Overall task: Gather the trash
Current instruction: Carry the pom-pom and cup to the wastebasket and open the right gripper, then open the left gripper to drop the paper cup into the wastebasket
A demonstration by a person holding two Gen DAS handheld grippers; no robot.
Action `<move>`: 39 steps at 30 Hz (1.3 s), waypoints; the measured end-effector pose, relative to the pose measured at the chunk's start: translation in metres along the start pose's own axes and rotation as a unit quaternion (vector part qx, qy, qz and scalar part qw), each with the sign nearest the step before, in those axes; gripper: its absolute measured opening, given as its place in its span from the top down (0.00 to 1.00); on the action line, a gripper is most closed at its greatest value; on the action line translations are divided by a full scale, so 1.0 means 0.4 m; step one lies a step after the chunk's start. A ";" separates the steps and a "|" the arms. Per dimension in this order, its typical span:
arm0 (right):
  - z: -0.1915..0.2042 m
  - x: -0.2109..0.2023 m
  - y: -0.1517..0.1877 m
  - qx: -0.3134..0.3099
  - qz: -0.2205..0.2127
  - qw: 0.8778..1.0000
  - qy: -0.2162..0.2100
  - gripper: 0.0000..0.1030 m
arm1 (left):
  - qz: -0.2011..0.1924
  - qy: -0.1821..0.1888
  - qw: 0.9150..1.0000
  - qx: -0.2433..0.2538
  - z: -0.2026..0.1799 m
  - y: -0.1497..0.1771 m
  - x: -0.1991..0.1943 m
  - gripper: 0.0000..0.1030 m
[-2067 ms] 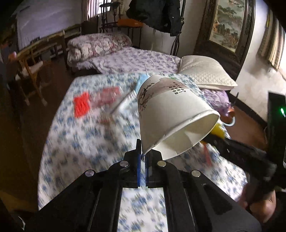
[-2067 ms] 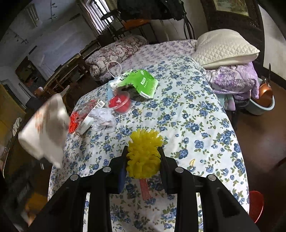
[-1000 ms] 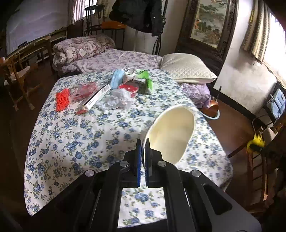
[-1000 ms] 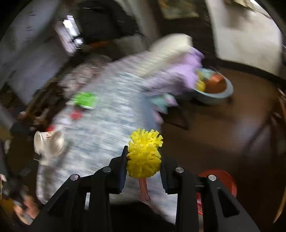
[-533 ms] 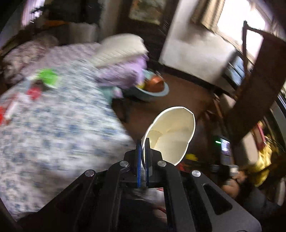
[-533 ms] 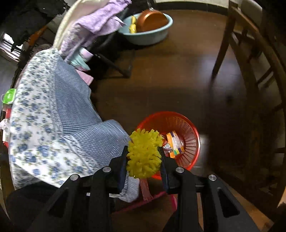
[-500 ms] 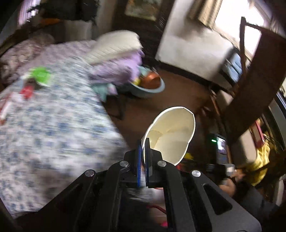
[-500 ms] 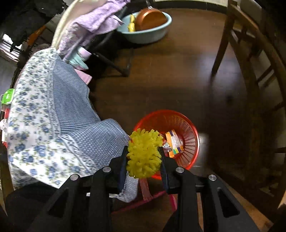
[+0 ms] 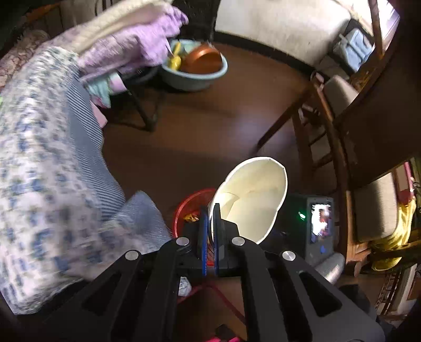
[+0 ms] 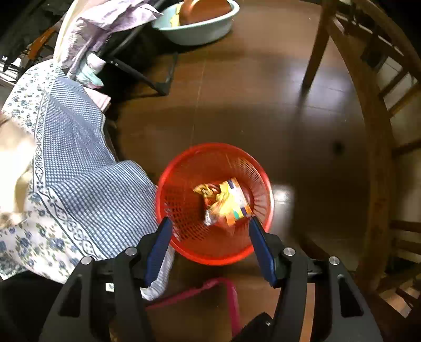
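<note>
My left gripper (image 9: 209,210) is shut on the rim of a white paper cup (image 9: 252,197), held above the floor with its open mouth facing the camera. Behind it a red mesh basket (image 9: 185,207) peeks out. In the right wrist view my right gripper (image 10: 210,231) is open and empty, right above the red mesh basket (image 10: 184,168) on the floor. Inside the basket lie crumpled yellow and orange wrappers (image 10: 223,201). The yellow pom-pom is not clearly visible.
The table's blue floral cloth (image 10: 65,168) hangs at the left. A teal basin with a brown bowl (image 10: 200,18) sits on the floor beyond. Wooden chairs (image 10: 368,105) stand at the right. A pink frame (image 10: 218,286) lies below the basket.
My right gripper has opened and the yellow pom-pom has left its jaws over the basket. My left gripper has swung from the table toward the basket with the cup.
</note>
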State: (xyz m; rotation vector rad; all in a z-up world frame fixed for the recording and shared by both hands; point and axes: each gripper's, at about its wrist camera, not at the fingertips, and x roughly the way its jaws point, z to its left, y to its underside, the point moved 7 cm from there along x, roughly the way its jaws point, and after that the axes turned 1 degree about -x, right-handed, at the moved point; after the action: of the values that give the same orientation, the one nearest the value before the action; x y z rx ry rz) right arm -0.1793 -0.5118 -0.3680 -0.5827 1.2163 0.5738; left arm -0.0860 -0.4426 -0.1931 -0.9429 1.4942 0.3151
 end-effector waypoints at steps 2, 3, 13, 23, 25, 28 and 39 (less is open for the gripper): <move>-0.032 -0.002 0.021 -0.004 0.007 1.000 0.017 0.42 | 0.029 0.003 1.000 0.001 -0.012 0.011 0.066 0.96; -0.048 -0.001 0.032 -0.006 0.011 1.000 0.026 0.42 | 0.045 0.000 0.999 0.001 -0.015 0.021 0.099 0.96; -0.138 0.040 0.106 0.024 0.049 0.998 0.022 0.42 | 0.160 -0.020 0.987 -0.001 0.007 0.088 0.347 0.96; -0.111 0.019 0.088 0.012 0.042 0.999 0.018 0.42 | 0.149 -0.011 0.989 -0.019 0.019 0.074 0.331 0.24; -0.109 0.010 0.090 0.010 0.041 0.999 0.019 0.42 | 0.131 -0.002 0.991 -0.018 0.010 0.059 0.308 0.19; -0.100 -0.007 0.085 0.004 0.036 0.999 0.020 0.42 | 0.112 0.009 0.994 -0.016 -0.004 0.049 0.271 0.19; -0.043 -0.134 0.048 -0.024 -0.013 0.999 0.027 0.42 | -0.052 0.020 0.998 0.016 -0.051 -0.019 -0.048 0.19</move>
State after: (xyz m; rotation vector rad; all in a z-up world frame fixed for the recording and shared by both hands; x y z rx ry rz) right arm -0.2176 -0.5149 -0.3224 -0.6571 1.2479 0.5697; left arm -0.0973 -0.4545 -0.1691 -1.0018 1.4766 0.1970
